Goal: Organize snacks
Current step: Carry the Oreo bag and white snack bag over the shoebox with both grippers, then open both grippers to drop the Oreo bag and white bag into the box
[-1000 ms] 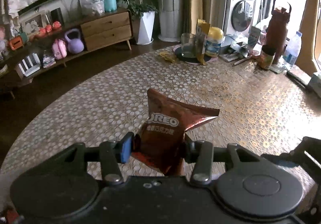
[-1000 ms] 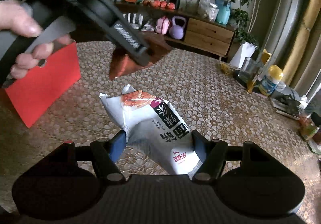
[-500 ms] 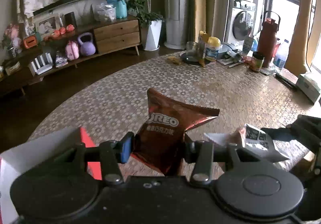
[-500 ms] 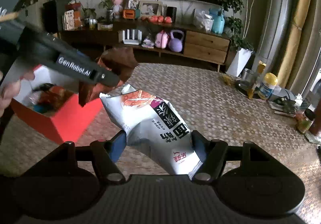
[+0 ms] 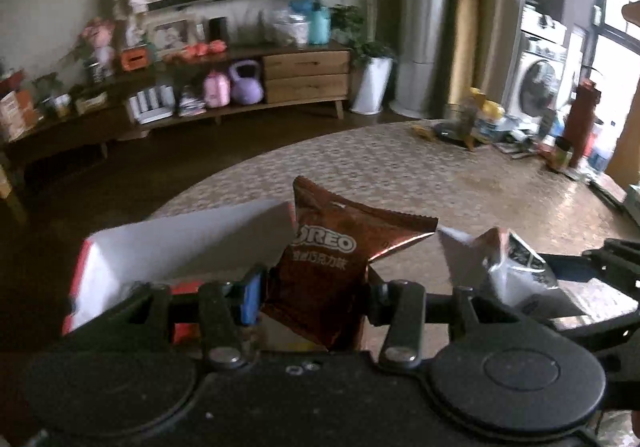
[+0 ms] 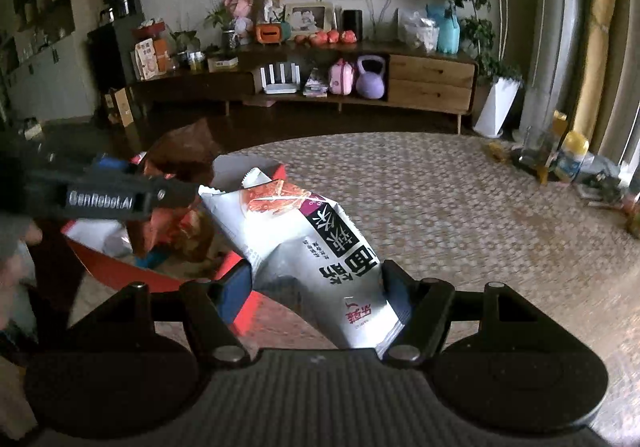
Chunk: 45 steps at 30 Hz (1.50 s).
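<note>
Because both packets are thin foil pillows puffed with air, they look light, soft and crushable, with slick skins that could slide out of a loose pinch; my judgement is that the flat body or a crimped end seam gives the surest hold, and that a hard squeeze would break what is inside. Ahead of and below both sets of fingers stands the red box [image 6: 120, 271], open-topped with a pale inner wall, already holding several wrappers, on the patterned surface [image 6: 460, 207]. Between the right fingers [image 6: 316, 283] sits the white pack [image 6: 304, 239], the larger of the two; these fingers stand fairly wide yet are clamped on its lower half, and its upper end juts forward, just at the box's near corner. The left fingers [image 5: 312, 289] stand closer together and are clamped on the waist of the brown Oreo pack [image 5: 324, 267], whose crimped top fans out above them; from the right view this pack hangs over the box's opening. Neither packet touches the surface or the box, as far as can be told.
</note>
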Tool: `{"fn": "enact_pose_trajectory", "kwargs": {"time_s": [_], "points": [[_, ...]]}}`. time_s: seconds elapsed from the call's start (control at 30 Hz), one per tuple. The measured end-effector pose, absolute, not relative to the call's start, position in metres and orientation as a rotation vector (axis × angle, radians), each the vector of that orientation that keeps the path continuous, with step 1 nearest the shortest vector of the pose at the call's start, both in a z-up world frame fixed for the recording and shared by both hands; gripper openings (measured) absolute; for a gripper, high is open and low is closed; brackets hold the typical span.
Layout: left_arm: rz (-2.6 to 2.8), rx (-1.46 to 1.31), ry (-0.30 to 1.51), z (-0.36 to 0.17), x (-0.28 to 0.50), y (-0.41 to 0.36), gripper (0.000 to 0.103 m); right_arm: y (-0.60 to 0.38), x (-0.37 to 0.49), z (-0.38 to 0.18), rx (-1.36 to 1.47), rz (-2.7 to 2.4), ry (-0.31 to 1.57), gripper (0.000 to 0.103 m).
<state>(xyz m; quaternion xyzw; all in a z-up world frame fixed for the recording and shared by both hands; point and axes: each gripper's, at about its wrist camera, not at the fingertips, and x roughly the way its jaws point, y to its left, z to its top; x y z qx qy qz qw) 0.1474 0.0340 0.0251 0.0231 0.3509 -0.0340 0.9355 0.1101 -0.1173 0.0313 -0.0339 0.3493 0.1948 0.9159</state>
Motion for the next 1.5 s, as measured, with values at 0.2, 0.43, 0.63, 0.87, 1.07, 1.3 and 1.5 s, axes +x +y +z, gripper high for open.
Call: {"fn": "enact_pose_trajectory", "kwargs": {"time_s": [0.2, 0.43, 0.63, 0.87, 1.07, 1.3, 1.5], "points": [[-0.008, 0.018, 0.717, 0.027, 0.14, 0.072, 0.045, -0.077, 0.115, 0.036, -0.009, 0.42, 0.753, 0.07], [0.05, -0.009, 0.708, 0.026, 0.136, 0.113, 0.046, -0.033, 0.124, 0.033, 0.0, 0.432, 0.774, 0.07], [0.098, -0.032, 0.724, 0.015, 0.142, 0.143, 0.046, -0.005, 0.138, 0.025, 0.024, 0.428, 0.802, 0.07], [0.138, -0.03, 0.748, -0.003, 0.154, 0.166, 0.046, 0.025, 0.157, 0.005, -0.001, 0.423, 0.832, 0.07], [0.158, -0.034, 0.798, -0.024, 0.165, 0.186, 0.046, 0.045, 0.169, -0.014, -0.046, 0.441, 0.862, 0.07], [0.157, -0.027, 0.848, -0.047, 0.171, 0.188, 0.046, 0.058, 0.175, -0.033, -0.125, 0.472, 0.88, 0.07], [0.144, -0.021, 0.875, -0.061, 0.173, 0.186, 0.046, 0.06, 0.178, -0.044, -0.161, 0.458, 0.906, 0.071]]}}
